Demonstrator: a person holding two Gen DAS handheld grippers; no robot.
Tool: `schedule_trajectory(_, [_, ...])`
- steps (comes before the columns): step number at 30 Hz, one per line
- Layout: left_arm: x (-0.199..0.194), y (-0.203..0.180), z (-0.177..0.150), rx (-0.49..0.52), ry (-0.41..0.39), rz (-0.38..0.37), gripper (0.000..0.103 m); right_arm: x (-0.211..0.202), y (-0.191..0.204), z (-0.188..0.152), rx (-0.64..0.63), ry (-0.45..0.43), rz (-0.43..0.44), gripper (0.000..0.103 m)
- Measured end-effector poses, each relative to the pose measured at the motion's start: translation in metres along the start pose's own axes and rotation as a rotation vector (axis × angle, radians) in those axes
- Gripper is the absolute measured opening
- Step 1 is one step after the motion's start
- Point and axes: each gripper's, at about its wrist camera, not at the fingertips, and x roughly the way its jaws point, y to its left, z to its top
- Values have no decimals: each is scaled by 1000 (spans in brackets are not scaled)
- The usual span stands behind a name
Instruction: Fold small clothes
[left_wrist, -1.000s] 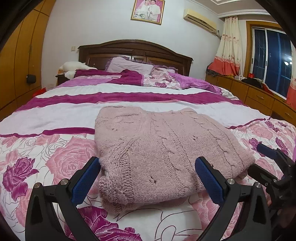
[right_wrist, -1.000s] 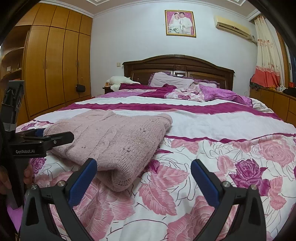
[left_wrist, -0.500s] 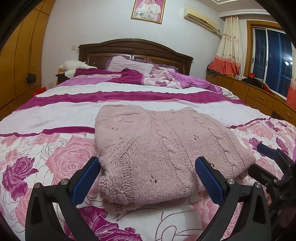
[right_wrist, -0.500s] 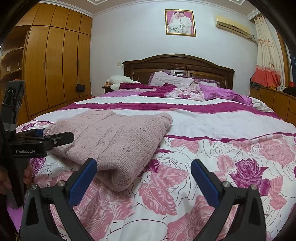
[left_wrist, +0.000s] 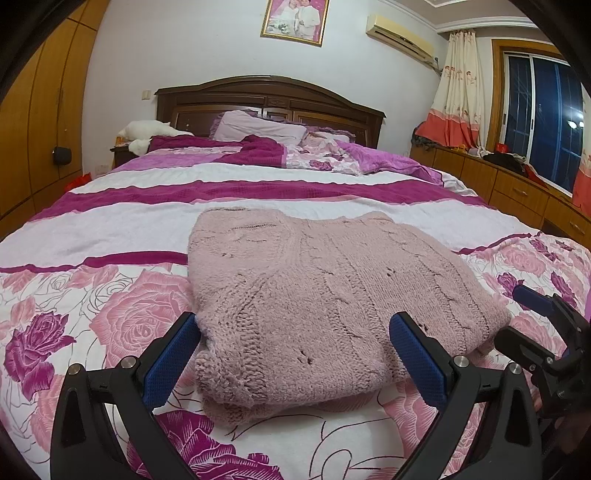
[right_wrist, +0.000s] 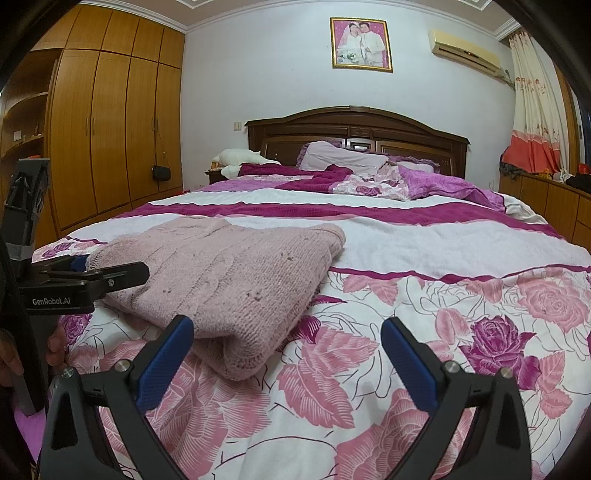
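Note:
A pale pink knitted sweater (left_wrist: 314, 295) lies folded into a thick rectangle on the flowered bedspread (left_wrist: 110, 306). My left gripper (left_wrist: 295, 358) stands open just in front of its near edge, blue pads to either side, touching nothing. In the right wrist view the same sweater (right_wrist: 229, 273) lies left of centre. My right gripper (right_wrist: 286, 354) is open too, its left pad close to the sweater's near corner and its right pad over bare bedspread. Each view catches the other gripper at its side edge, held by a hand.
The bed (right_wrist: 424, 236) stretches back to pillows (right_wrist: 343, 158) and a dark wooden headboard (right_wrist: 354, 125). A wooden wardrobe (right_wrist: 110, 133) fills the left wall. A low wooden cabinet (left_wrist: 517, 192) runs under the window on the right.
Both views have tilted very slightly; the sweater and both grippers hold their places and stay open.

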Motion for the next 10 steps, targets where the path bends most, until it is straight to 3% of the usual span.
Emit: schedule_trajectory(10, [0,0,0,1,5,1,84,2,-1,-2,0,7,1,103])
